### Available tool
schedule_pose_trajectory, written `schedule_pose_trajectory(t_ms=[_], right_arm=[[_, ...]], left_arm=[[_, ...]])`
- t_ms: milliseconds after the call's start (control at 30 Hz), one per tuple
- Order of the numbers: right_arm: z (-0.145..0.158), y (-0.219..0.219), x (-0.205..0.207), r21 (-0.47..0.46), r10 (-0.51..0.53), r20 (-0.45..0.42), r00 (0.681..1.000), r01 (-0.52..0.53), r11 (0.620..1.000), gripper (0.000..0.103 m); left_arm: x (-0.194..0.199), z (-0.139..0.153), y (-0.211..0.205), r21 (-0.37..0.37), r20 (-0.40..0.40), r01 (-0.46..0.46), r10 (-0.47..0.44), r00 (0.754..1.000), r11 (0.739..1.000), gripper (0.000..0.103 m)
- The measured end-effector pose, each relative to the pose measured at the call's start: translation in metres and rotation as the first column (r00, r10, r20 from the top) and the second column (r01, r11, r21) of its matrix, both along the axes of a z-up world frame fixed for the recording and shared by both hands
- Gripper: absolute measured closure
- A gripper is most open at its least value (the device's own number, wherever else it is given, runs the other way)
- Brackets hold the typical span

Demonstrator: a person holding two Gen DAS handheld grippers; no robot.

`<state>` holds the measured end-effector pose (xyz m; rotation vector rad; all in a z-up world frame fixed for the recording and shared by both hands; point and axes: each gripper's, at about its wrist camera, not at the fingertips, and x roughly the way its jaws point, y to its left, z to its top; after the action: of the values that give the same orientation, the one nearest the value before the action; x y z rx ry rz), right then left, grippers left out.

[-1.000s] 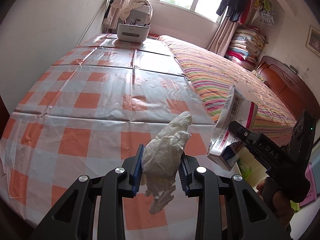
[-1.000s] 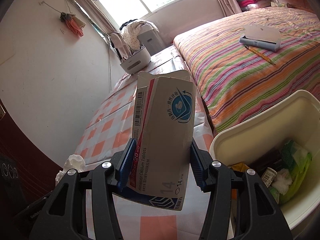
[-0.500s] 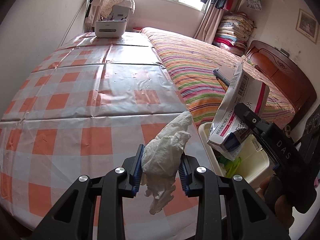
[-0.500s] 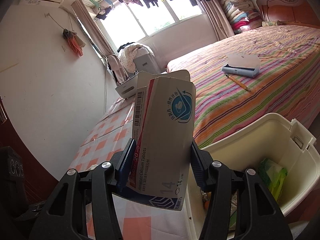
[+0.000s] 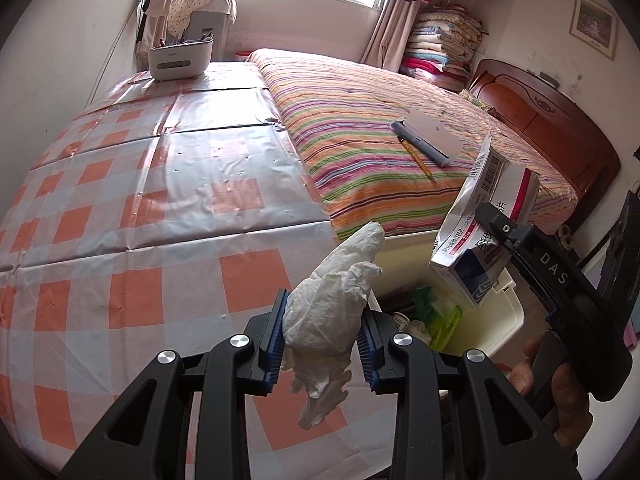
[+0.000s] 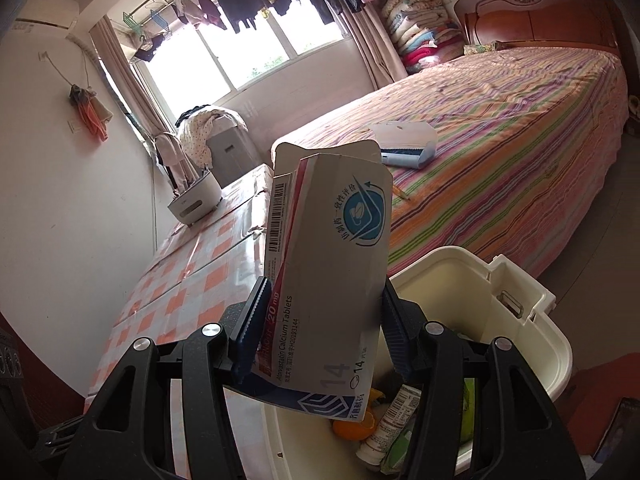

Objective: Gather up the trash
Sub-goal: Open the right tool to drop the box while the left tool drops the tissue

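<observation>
the left claw (image 5: 322, 338), at the lower middle of its frame, grips a crumpled white tissue (image 5: 332, 308) over the checked tabletop (image 5: 160, 208) edge. the right claw (image 6: 320, 336) clamps an opened tablet box (image 6: 328, 280) above the cream bin (image 6: 516, 312) at the lower right. inside the bin lie a green packet (image 5: 436, 316), a small white labelled bottle (image 6: 394, 420) and something orange (image 6: 352, 428). on the striped bed (image 6: 500, 128) in the upper right rest a blue-and-white item (image 6: 404, 144) and a pencil (image 5: 418, 156).

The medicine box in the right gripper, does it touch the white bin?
Apart. In the left wrist view the medicine box hangs in the right gripper above the white bin, with open space under it.
</observation>
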<state>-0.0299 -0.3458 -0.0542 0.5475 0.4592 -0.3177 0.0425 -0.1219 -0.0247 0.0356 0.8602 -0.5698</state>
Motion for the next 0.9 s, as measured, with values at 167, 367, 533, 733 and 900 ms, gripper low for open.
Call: schedule_pose_trajectory(t_ms=[167,367,533,733,900], right_arm=[[-0.002,-0.007,-0.002,0.006,-0.011,-0.004,1.000,0.011,1.000,0.051],[-0.001,-0.012,-0.004,0.020,-0.034,-0.004,0.999,0.034,0.999,0.049],[0.001,-0.021,-0.015,0.066,-0.077,0.044,0.996,0.074,0.995,0.029],[0.006,-0.034,-0.033,0.118,-0.156,0.115,0.981,0.142,0.983,0.029],[0.008,-0.047,-0.048,0.167,-0.240,0.164,0.957,0.213,0.963,0.025]], left_arm=[[0.000,0.001,-0.010,0.007,0.004,0.017,-0.017,1.000,1.000,0.072],[-0.001,0.003,-0.024,0.019,0.008,0.045,-0.045,0.999,0.999,0.072],[-0.003,0.003,-0.037,0.027,0.009,0.078,-0.078,0.997,0.997,0.072],[-0.004,-0.003,-0.060,0.053,0.007,0.121,-0.121,0.993,0.991,0.072],[-0.003,-0.012,-0.078,0.073,-0.007,0.152,-0.152,0.988,0.986,0.072]])
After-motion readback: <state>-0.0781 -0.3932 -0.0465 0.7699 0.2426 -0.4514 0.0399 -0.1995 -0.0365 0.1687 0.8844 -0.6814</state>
